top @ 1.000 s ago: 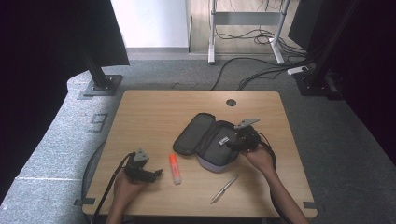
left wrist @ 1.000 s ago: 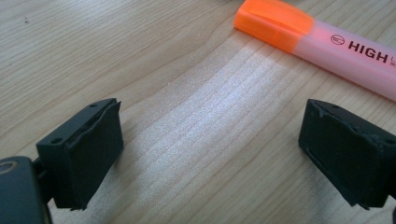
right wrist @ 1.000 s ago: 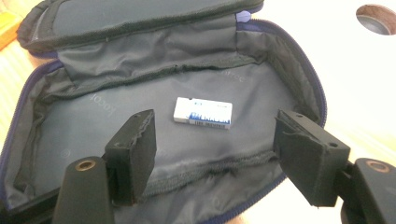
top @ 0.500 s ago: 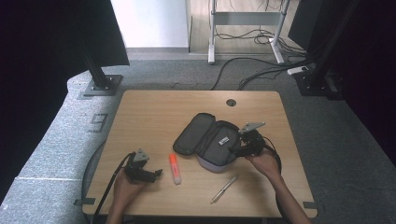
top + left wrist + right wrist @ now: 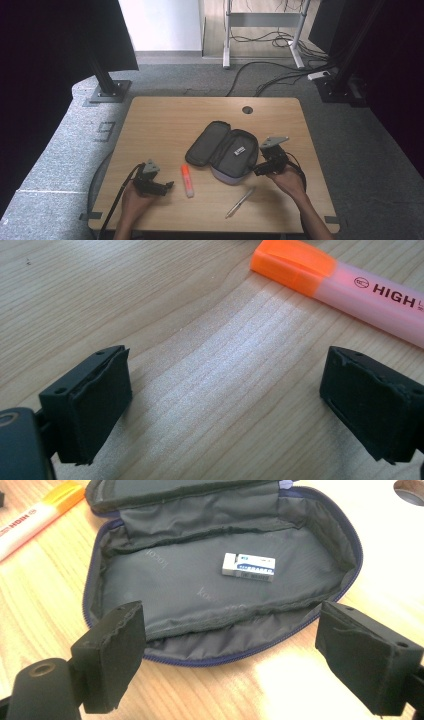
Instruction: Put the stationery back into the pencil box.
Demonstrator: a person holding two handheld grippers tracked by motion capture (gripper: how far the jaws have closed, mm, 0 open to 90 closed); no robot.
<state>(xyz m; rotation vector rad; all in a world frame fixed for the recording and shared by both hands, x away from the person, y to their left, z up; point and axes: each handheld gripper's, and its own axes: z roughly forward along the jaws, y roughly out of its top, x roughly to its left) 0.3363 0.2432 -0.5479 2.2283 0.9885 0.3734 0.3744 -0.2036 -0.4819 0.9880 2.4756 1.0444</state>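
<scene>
Packing step, judged: pencil case (image 5: pixel 222 150) lay open mid-worktop (image 5: pixel 165 120) with 1 eraser (image 5: pixel 248 567) inside, highlighter (image 5: pixel 187 180) and pen (image 5: pixel 239 202) outside; left gripper (image 5: pixel 167 186) and right gripper (image 5: pixel 257 171) both empty, jaws wide; next likely grabbing highlighter.

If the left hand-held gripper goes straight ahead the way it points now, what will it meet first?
Most likely the highlighter. The left hand-held gripper is open over bare table, and the highlighter lies across the line ahead, with its orange cap nearest that line. Depth is hard to judge, so it might pass just beside the cap.
</scene>
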